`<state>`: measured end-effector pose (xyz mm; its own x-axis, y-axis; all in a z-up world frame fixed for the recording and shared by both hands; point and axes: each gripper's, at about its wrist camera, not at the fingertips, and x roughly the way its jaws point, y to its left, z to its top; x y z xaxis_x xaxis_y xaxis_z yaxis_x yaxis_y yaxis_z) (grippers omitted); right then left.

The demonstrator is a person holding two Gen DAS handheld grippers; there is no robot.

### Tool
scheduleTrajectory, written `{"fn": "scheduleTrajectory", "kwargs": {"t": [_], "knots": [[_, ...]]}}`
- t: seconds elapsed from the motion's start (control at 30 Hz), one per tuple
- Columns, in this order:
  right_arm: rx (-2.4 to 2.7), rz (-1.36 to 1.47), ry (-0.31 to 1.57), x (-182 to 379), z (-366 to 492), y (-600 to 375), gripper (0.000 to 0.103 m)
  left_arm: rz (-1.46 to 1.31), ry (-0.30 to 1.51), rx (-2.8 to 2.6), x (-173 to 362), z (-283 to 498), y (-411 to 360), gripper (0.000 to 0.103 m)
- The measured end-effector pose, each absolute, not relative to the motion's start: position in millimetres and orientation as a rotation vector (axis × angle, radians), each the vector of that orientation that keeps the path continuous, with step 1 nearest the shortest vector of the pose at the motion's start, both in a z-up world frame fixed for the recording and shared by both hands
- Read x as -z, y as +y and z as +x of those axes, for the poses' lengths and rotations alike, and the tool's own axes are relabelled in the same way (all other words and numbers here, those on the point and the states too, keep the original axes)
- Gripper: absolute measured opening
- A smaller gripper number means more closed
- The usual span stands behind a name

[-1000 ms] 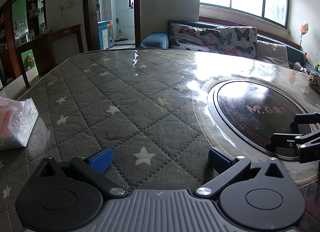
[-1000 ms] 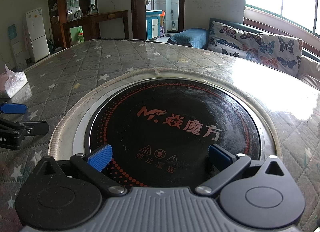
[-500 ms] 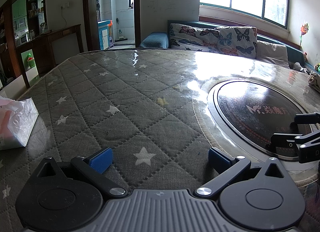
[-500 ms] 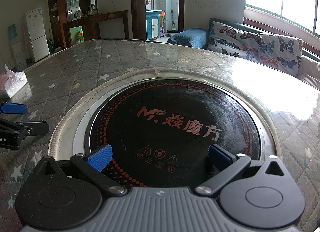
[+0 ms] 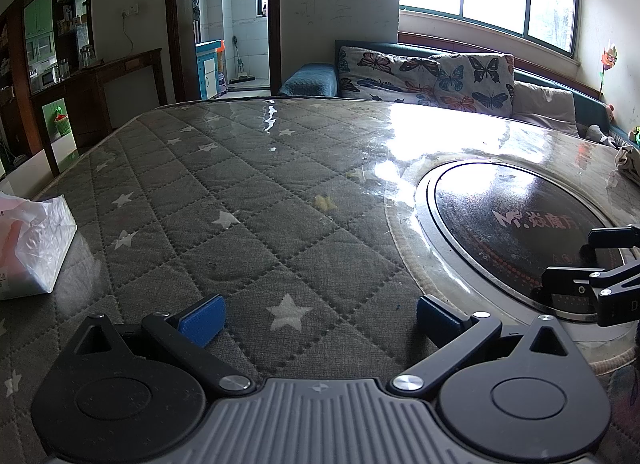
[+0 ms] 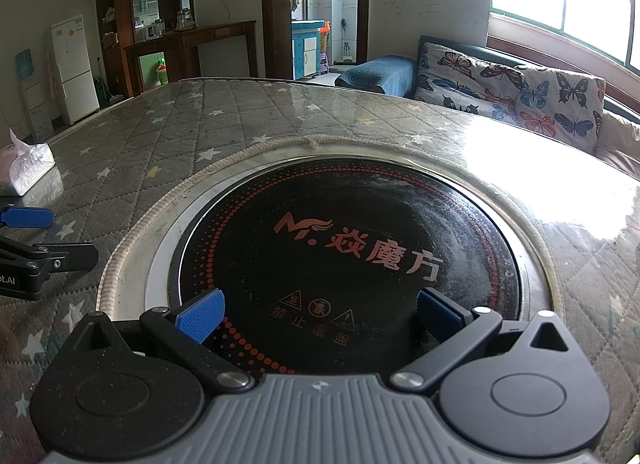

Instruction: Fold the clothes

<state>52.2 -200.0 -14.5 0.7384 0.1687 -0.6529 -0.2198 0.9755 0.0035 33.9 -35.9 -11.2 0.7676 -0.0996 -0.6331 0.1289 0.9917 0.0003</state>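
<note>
Two tools are in play, one per hand, and each holds nothing. The left tool [image 5: 318, 314] has its two blue-padded fingers spread wide apart above the grey quilted cover [image 5: 248, 223], which is printed with white stars and lies under a clear glossy sheet on the worktop. The right tool [image 6: 318, 312] is spread just as wide, poised over the near edge of the single round black cooktop [image 6: 348, 248] set into that worktop.

Taking the cooktop as the landmark: one white tissue pack [image 5: 30, 248] sits well to its left, near the worktop's left edge. One sofa [image 5: 552, 103] runs beyond it under the windows, carrying two butterfly-print cushions [image 5: 428, 73] and a plain pale one. One folded blue blanket [image 6: 378, 73] lies at the sofa's left end.

The left wrist view alone shows a small crumpled piece of pale cloth [image 5: 630, 157] at the worktop's far right edge, beyond the cooktop; this is the only garment-like thing visible, and it lies well apart from both tools, out past the right one. What kind of clothing it is cannot be told. The right wrist view alone shows one white fridge [image 6: 74, 69] far left of the cooktop, against the wall. Each view catches the other tool at its edge, beside the cooktop rim.
</note>
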Motion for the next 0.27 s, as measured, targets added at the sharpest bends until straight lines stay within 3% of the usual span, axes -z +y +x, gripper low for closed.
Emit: {"fn": "scheduleTrajectory", "kwargs": {"t": [0.27], "knots": [[-0.213, -0.076, 0.709, 14.9, 52.4, -199.6, 0.103, 0.045, 0.685, 0.124, 11.2, 33.9, -35.8, 0.103]]}}
